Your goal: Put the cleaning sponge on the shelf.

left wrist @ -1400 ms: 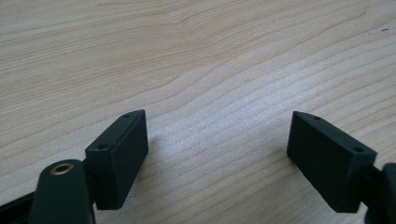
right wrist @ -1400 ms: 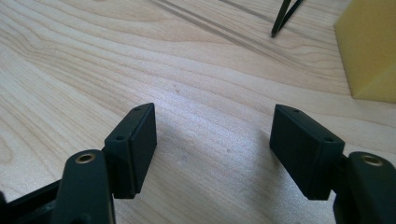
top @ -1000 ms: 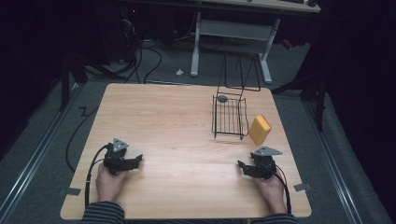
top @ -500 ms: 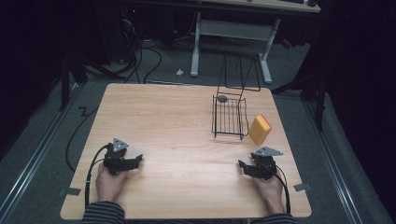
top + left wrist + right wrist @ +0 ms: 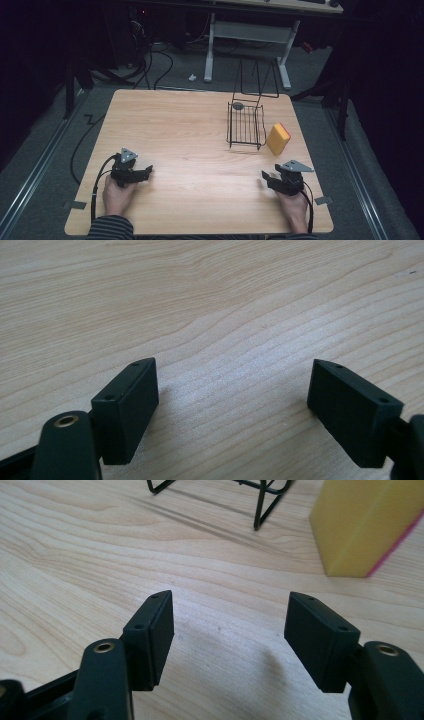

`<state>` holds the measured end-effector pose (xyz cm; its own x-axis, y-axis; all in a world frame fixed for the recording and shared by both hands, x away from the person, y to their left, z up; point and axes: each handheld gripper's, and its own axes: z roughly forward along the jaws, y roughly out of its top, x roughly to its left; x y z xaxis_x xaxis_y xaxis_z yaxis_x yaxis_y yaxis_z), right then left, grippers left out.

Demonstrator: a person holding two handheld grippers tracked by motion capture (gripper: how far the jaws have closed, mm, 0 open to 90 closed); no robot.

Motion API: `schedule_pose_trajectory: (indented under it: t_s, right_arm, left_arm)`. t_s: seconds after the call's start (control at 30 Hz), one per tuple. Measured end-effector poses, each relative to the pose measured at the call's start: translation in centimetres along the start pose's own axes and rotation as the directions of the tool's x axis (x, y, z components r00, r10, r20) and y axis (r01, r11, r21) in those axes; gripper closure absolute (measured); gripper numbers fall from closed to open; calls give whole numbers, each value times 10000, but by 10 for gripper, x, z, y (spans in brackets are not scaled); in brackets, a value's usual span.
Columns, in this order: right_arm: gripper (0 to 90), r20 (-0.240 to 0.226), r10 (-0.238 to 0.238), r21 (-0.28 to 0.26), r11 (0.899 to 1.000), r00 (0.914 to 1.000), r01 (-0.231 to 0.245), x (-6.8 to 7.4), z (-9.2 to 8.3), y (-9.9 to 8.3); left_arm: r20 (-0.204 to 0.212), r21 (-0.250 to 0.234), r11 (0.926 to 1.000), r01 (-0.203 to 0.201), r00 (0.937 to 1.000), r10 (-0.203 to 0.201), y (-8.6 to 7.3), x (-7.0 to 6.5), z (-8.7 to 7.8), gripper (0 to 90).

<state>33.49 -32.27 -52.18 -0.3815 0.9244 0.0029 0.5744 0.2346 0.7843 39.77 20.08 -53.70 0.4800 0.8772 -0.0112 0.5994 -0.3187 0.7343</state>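
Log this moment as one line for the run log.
left tool: open, empty, resting on table | right tool: open, empty, jaws just closing | sponge: upright beside wire basket, untouched

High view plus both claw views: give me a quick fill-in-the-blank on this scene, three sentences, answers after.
1. The yellow sponge stands on the table just to the right of the black wire ____.
2. Nothing lies between the jaws of the right claw, which are ____.
3. The left claw looks down on bare ____ tabletop.

Missing words: basket; open; wooden
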Motion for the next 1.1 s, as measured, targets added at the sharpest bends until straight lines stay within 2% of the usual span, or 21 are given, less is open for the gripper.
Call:
schedule_pose_trajectory:
  t_s: [0.1, 0.23, 0.47, 0.63, 0.87, 1.1]
  right_arm:
    - [371, 51, 72, -56, 10000, 10000, -72, -2, -3, -1]
    - [370, 133, 416, -184, 9990, 9990, -414, -10, -11, -4]
    - [368, 408, 1009, -732, 9925, 9941, -977, -25, -28, -4]
    - [363, 488, 1148, -900, 9898, 9922, -1101, -32, -32, -4]
    - [322, 805, 1569, -1305, 9807, 9843, -1456, -39, -39, 0]
    - [301, 876, 1778, -1506, 9750, 9802, -1633, -48, -41, 6]
  left_arm:
    - [0, 0, 10000, 1, 10000, -1, 0, 0, 0, 210]
    - [-1, 0, 10000, 3, 10000, -3, 0, 0, 0, 210]
    - [-2, 0, 10000, 1, 10000, -1, 0, 0, 0, 210]
    - [-3, 0, 10000, 5, 10000, -5, 0, 0, 0, 210]
    - [-1, 1, 10000, 3, 10000, -3, 0, 0, 0, 210]
    - [-1, -1, 10000, 4, 10000, -4, 0, 0, 0, 210]
